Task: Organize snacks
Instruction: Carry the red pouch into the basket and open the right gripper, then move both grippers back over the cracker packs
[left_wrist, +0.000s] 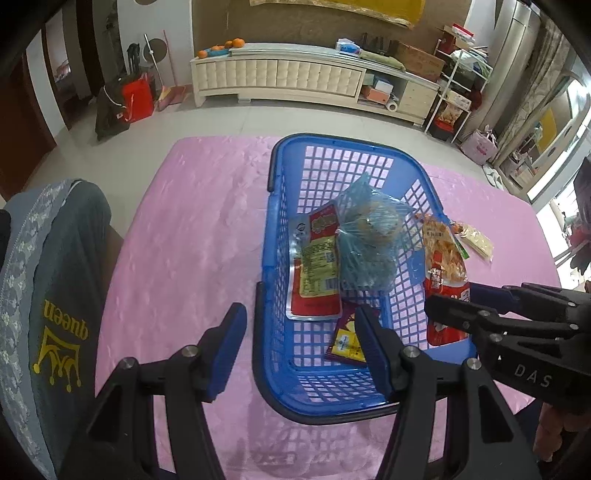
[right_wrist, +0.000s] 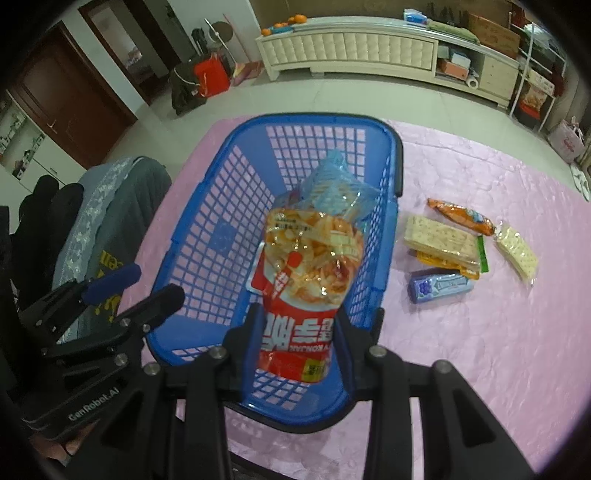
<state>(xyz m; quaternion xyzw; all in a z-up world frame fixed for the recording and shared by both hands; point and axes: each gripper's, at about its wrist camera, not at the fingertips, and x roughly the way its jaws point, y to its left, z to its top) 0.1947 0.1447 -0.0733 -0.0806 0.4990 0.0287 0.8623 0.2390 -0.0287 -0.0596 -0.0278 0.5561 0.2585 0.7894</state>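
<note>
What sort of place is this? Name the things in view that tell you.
Probably a home living room: a long cream TV-style cabinet against the wall, a tiled floor, and a table under a pink cloth.

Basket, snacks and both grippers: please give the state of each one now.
blue basket: upright on the pink cloth, partly filled.
red konjac packet: held above the basket.
right gripper: shut on that packet.
left gripper: open, empty, at the basket's near rim.
cracker packs: outside, on the cloth.

I am working over a table under a pink cloth (right_wrist: 461, 350). A blue basket (right_wrist: 207, 236) is sitting on it. Cracker packs (right_wrist: 439, 236), an orange packet (right_wrist: 461, 214) and a purple packet (right_wrist: 439, 286) are lying beside it.
</note>
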